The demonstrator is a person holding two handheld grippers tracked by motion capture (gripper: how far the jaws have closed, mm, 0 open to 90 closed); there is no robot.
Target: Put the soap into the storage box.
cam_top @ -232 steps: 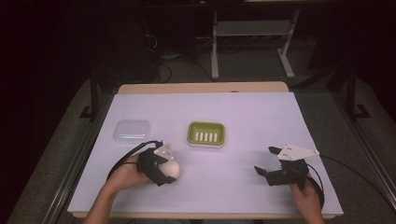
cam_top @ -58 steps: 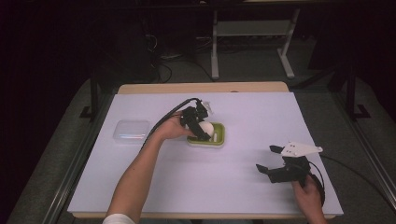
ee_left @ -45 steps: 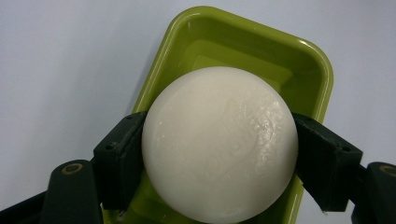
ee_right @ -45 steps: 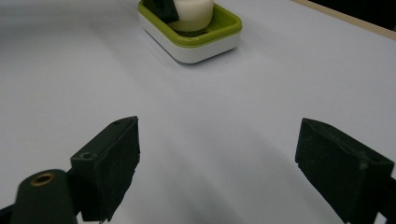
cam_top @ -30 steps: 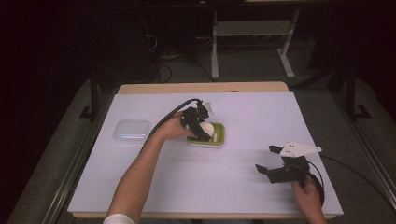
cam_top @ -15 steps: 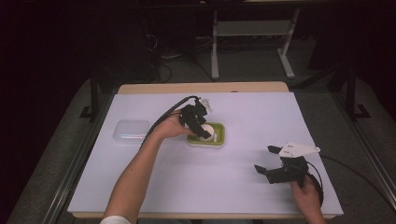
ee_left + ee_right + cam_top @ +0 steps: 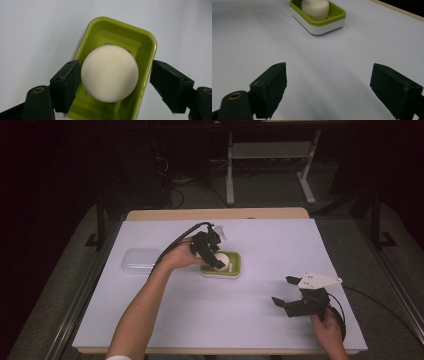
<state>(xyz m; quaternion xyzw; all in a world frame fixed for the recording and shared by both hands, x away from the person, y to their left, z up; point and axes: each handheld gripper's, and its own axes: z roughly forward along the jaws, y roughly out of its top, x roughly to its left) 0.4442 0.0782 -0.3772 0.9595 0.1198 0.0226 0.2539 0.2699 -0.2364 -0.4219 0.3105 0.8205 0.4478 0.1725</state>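
Observation:
A round cream-white soap [image 7: 110, 73] lies in a green soap dish [image 7: 148, 41] with a white base, near the middle of the table. My left gripper [image 7: 116, 77] hangs over the dish, open, its jaws on either side of the soap. The left jaw is against the soap and the right jaw stands clear of it. In the high view the left gripper [image 7: 214, 256] covers the dish's [image 7: 235, 271] left part. My right gripper [image 7: 283, 291] is open and holds nothing, low over the table's front right. Its own view shows soap [image 7: 315, 8] and dish [image 7: 334, 20] far ahead.
A clear plastic lid or box [image 7: 139, 261] lies to the left of the dish. A white sheet [image 7: 260, 320] covers the table, with a bare wooden strip along the far edge [image 7: 215, 214]. Metal rails run down both sides.
The left gripper carried the soap from the table's front left to the green dish. Over the last second it stayed there, and its jaws now stand apart around the soap. The right gripper barely moved.

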